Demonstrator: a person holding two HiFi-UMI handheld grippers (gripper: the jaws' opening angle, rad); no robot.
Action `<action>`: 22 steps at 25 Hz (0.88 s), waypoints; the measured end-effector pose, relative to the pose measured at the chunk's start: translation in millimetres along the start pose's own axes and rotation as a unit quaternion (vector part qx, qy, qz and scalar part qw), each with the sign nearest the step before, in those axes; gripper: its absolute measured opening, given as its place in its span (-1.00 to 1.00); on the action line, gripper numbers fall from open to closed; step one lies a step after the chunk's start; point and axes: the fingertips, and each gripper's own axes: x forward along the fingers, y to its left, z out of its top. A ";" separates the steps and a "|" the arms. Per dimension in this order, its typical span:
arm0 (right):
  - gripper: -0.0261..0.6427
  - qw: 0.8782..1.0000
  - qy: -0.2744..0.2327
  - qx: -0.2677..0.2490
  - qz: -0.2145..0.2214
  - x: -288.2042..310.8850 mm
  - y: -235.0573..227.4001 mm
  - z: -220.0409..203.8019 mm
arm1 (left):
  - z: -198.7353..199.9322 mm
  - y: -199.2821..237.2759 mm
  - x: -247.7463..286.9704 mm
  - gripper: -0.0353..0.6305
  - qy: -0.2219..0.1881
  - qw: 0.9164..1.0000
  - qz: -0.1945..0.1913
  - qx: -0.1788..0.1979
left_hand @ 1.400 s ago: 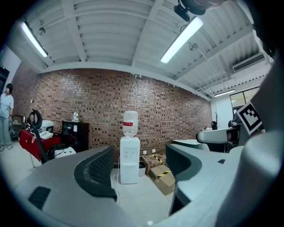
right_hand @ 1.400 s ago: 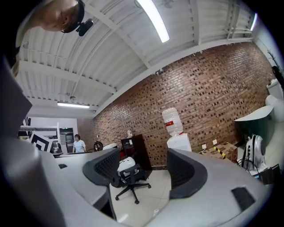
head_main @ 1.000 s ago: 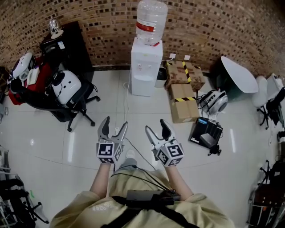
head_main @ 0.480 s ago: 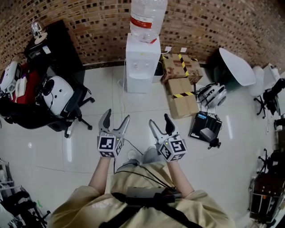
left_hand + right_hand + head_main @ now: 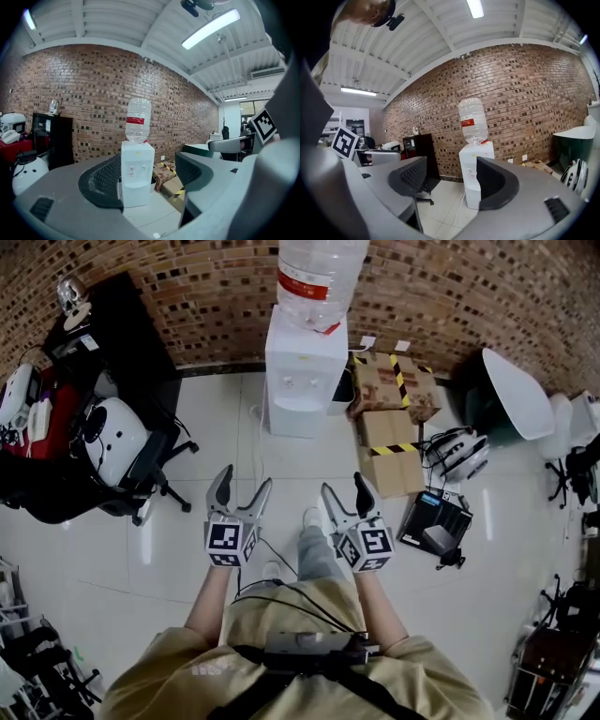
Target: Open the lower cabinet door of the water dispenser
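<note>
The white water dispenser (image 5: 302, 381) stands against the brick wall with a clear bottle (image 5: 320, 277) on top. Its lower front (image 5: 137, 196) shows as a flat white panel, closed as far as I can tell. My left gripper (image 5: 243, 486) is held out over the floor, well short of the dispenser, jaws open and empty. My right gripper (image 5: 344, 489) is beside it at the same distance, also open with nothing between its jaws. The dispenser (image 5: 469, 185) appears between the jaws in both gripper views, still some way off.
Taped cardboard boxes (image 5: 389, 423) lie right of the dispenser. A black office chair (image 5: 141, 460) with white gear and a black cabinet (image 5: 112, 324) are at the left. A white helmet (image 5: 457, 456) and a black device (image 5: 434, 526) sit on the floor at right. A cable (image 5: 262, 451) runs across the tiles.
Both grippers and the person have moved forward toward the dispenser, which now looks nearer. A leg has stepped into view between the grippers. The jaws stay open.
</note>
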 end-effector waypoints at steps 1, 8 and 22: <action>0.10 1.000 0.003 -0.010 0.001 8.4 -8.6 -0.1 | -1.7 -0.9 13.0 0.17 0.004 1.000 0.001 0.001; 0.10 0.999 0.028 -0.017 0.011 71.7 -77.6 -15.3 | -0.3 -3.1 114.5 0.14 0.021 1.000 0.009 -0.011; 0.09 0.994 0.101 -0.021 0.023 229.5 -215.7 -140.4 | -90.7 30.2 272.9 0.14 0.044 0.999 0.024 -0.007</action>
